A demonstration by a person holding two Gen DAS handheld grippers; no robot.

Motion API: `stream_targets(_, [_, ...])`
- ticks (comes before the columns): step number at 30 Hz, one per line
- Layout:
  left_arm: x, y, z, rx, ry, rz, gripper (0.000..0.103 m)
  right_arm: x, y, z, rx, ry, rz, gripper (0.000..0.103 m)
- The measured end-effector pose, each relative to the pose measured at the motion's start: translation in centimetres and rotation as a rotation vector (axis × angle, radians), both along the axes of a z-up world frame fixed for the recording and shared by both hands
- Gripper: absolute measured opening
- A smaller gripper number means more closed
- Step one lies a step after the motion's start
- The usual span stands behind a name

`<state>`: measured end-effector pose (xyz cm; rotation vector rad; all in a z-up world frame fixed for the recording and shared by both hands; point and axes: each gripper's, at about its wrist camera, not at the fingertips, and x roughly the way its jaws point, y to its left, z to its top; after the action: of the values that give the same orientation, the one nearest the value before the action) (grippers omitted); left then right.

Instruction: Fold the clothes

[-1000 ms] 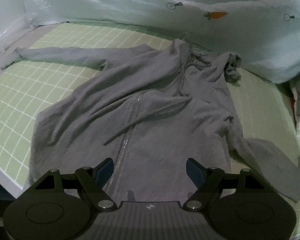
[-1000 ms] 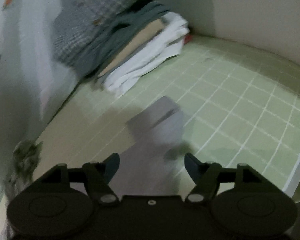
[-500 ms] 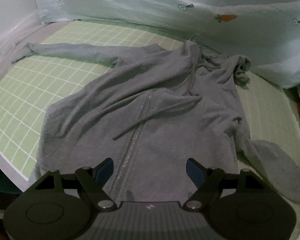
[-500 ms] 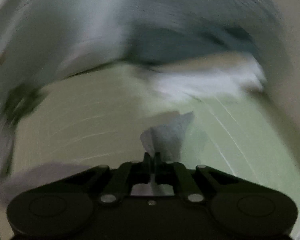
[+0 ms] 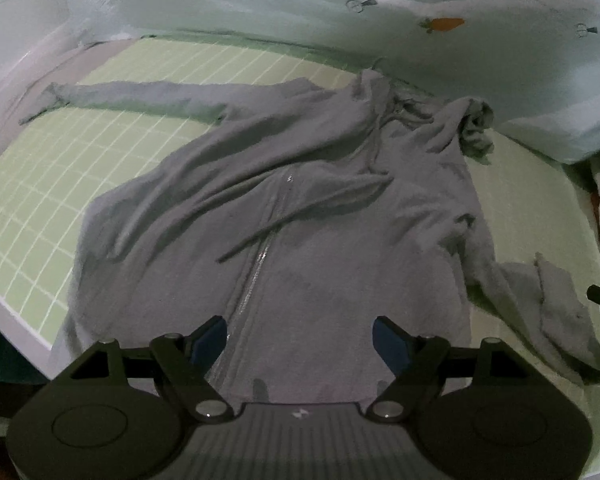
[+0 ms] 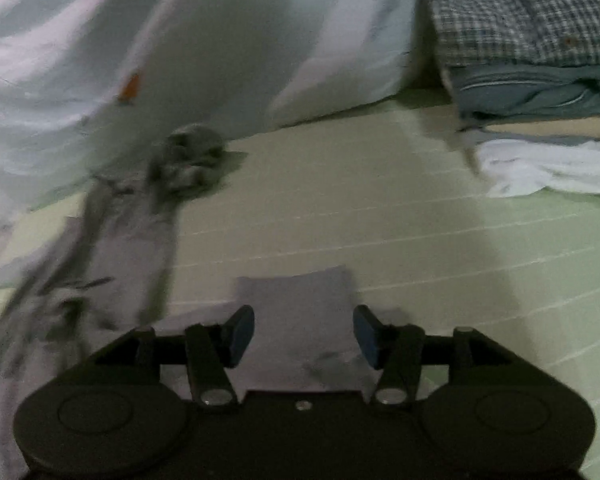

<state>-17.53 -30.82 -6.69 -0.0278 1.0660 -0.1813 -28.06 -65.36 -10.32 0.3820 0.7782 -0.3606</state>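
A grey zip hoodie [image 5: 300, 208] lies front-up on the green checked bed sheet [image 5: 60, 184], one sleeve stretched far left, the other sleeve [image 5: 556, 312] crumpled at the right. My left gripper [image 5: 299, 342] hovers open over the hem beside the zipper, holding nothing. In the right wrist view the hoodie's side [image 6: 100, 264] runs along the left and the sleeve end [image 6: 300, 312] lies flat on the sheet. My right gripper [image 6: 304, 334] is over that sleeve end, jaws opening; the cloth lies under the gap and the pads do not press it.
A pale duvet with carrot prints [image 5: 420, 20] is bunched along the far side of the bed. A stack of folded clothes [image 6: 540, 92], checked shirt on top, sits at the right. The bed's edge [image 5: 16, 320] runs at the near left.
The right gripper shut on the sleeve end, swung round with it, and now stands apart with the cloth lying flat. The left gripper has stayed open and hardly moved.
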Motion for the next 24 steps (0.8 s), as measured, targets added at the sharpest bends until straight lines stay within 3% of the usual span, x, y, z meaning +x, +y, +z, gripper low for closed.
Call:
stream_targets(6, [-0.9, 0.7, 0.1, 0.007, -0.004, 0.018, 0.081, 2.7, -0.8, -3.0, -0.021, 0.071, 0.047, 0.052])
stream_targets(9, [-1.3, 0.6, 0.1, 0.010, -0.002, 0.017, 0.081, 3.1, -1.0, -3.6, -0.031, 0.076, 0.055, 0.009])
stream_targets(13, [-1.6, 0.4, 0.0, 0.015, -0.002, 0.006, 0.081, 0.5, -2.5, -0.8, -0.059, -0.036, -0.052, 0.006])
stream_targets(18, [-1.8, 0.4, -0.2, 0.014, -0.001, 0.012, 0.081, -6.7, -5.8, 4.5, -0.267, -0.109, -0.353, 0.006])
stream_targets(21, [-1.6, 0.6, -0.4, -0.001, 0.008, 0.032, 0.081, -10.3, -7.9, 4.4, -0.413, -0.004, -0.515, 0.006])
stream_targets(24, [-1.2, 0.9, -0.7, -0.007, 0.016, 0.043, 0.081, -12.3, -10.2, 1.2, -0.407, 0.177, -0.587, 0.007])
